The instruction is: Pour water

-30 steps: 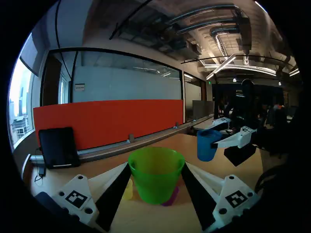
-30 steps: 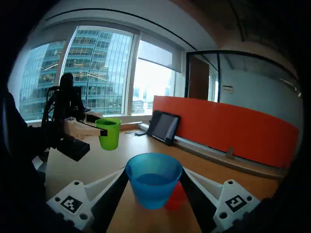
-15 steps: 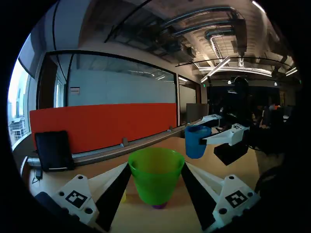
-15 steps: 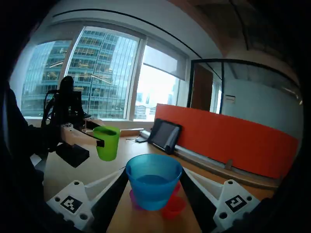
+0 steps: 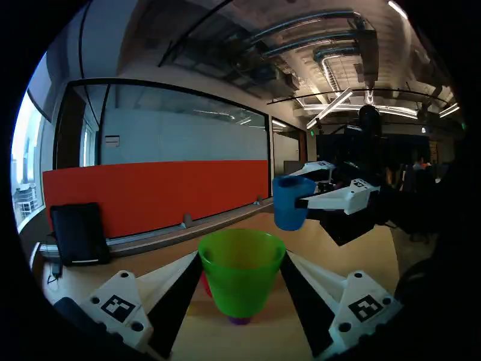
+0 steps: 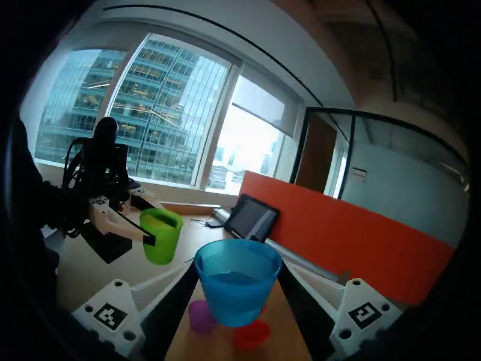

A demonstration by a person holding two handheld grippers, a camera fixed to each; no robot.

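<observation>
Left gripper (image 5: 240, 263): fingers stood part-open at cup width, both pressing the sides of the green cup (image 5: 242, 278). The cup was upright and held clear above the wooden table (image 5: 361, 253). Whether it contained anything could not be told.

Right gripper (image 6: 238, 268): fingers were likewise closed to cup width on the blue cup (image 6: 237, 292), one on each side. The cup was upright, with water (image 6: 235, 279) visible inside, its level below the rim.

In the left gripper view the blue cup sat farther off, up and to the right of the green cup, apart from it. In the right gripper view the green cup sat to the left and farther away.

A small purple cup (image 6: 201, 316) and a small red cup (image 6: 251, 334) stood on the table beneath the blue cup. At the far side a dark tablet (image 6: 252, 218) leaned by the orange partition (image 6: 361, 253).
</observation>
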